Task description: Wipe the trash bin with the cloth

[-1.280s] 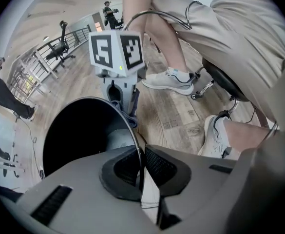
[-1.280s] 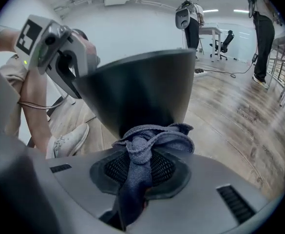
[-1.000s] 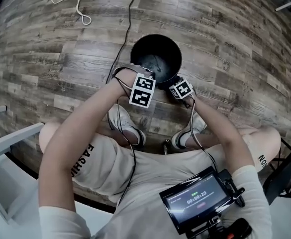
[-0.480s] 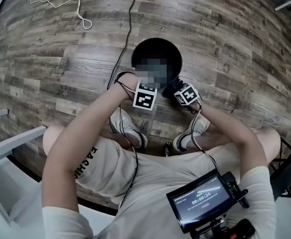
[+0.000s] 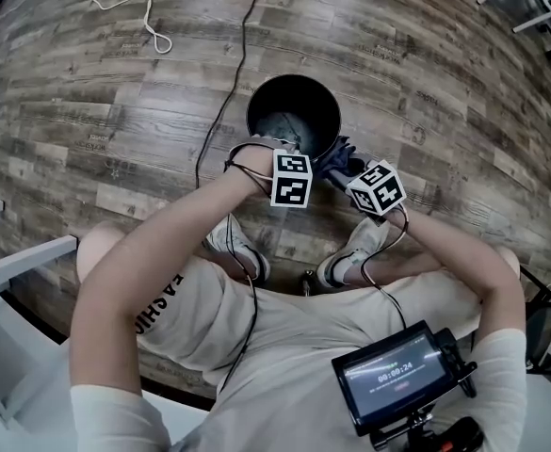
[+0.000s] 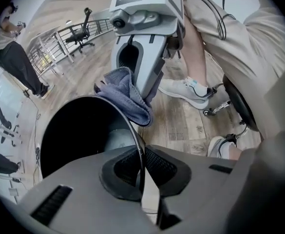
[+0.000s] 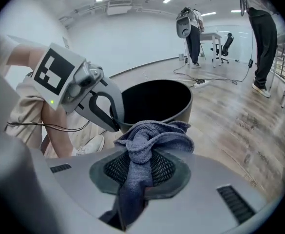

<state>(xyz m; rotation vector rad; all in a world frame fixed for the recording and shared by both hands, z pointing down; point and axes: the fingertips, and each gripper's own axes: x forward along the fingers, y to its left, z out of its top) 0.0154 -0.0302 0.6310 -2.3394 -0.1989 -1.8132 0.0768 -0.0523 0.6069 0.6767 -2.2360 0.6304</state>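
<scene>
The black trash bin (image 5: pixel 252 111) stands upright just ahead of the person's shoes (image 5: pixel 240 250), its mouth open to the head view. The left hand-held gripper (image 6: pixel 141 172) is clamped on the bin's near rim: in the left gripper view the thin wall runs straight down between the two pads, one pad inside the bin and one outside. The right hand-held gripper (image 7: pixel 142 172) is closed on the blue-grey cloth (image 7: pixel 149 138), which bunches up above the pads in a loose knot and trails down between them. The cloth sits at the bin's rim, just to the right of the left hand-held gripper's hold. It seems to press against the top edge and outer wall there, though the folds hide the exact contact. A black cable (image 5: pixel 230 73) runs past the bin's left side.
</scene>
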